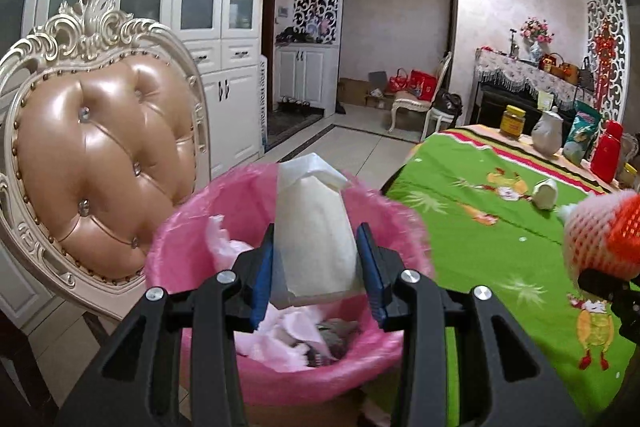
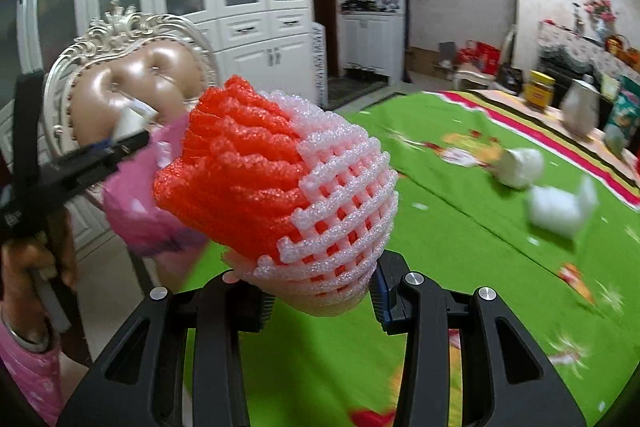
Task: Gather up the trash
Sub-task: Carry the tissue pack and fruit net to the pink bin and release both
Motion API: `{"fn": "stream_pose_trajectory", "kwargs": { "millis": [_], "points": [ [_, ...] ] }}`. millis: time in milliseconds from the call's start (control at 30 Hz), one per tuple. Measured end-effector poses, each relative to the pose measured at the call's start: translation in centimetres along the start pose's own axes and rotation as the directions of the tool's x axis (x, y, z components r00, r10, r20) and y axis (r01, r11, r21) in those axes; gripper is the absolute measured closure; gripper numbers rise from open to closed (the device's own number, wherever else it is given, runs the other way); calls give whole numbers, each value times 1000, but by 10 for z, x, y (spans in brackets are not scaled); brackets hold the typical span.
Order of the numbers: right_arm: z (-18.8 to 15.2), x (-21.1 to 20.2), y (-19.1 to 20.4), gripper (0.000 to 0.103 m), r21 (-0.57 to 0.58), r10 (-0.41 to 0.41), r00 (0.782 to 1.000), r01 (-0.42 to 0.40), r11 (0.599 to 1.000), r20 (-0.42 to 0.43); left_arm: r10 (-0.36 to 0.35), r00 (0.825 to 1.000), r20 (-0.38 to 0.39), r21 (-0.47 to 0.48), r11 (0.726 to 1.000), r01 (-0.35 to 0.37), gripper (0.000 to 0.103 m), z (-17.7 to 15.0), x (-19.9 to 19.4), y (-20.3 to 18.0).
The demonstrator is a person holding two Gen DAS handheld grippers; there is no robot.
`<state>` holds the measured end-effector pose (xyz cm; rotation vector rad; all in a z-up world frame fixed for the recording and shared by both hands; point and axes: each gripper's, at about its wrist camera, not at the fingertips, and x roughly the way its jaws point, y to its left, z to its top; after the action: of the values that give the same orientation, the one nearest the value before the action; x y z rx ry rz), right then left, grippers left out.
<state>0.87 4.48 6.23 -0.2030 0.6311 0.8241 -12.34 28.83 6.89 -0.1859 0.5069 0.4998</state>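
Two pieces of trash are in hand, neither yet dropped. The white tissue [image 1: 316, 227] stands upright between the jaws of the left gripper [image 1: 316, 267], the blue pads pinching its lower part from both sides, and it hangs right over the mouth of the pink-lined bin [image 1: 192, 235], which lies just beyond and below those jaws. Inside the bin, under the jaws, crumpled pale paper and some grey scraps already lie, so part of the collecting looks done. The red-and-white foam fruit net [image 2: 288, 195] is clamped by its base in the jaws of the right gripper [image 2: 320, 301], its bulk sticking out ahead of them; in the right wrist view the bin sits ahead and to the left of those jaws, partly hidden by the net, so this piece seems to have a short way to go yet. On the green tabletop [image 2: 440, 247], off to the right of the right jaws, two white lumps [image 2: 560, 207] remain, blurred, likely more trash to fetch, along with a few small white flecks. A padded chair [image 1: 100, 163] stands to the left of the bin.
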Motion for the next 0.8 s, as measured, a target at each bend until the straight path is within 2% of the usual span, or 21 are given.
{"fn": "stream_pose_trajectory", "kwargs": {
  "millis": [400, 600, 800],
  "points": [
    [45, 59, 78, 64, -74, 128, 991, -130, 989, -23, 14, 997, -76, -54, 998, -19, 63, -3, 29, 53],
    [66, 86, 107, 63, -95, 152, 988, -154, 984, -27, 10, 996, -88, -68, 998, -16, 63, -7, 35, 71],
    [72, 108, 123, 61, -111, 155, 987, -160, 981, -50, -3, 995, -98, -72, 997, -4, 63, -11, 40, 79]
  ]
}}
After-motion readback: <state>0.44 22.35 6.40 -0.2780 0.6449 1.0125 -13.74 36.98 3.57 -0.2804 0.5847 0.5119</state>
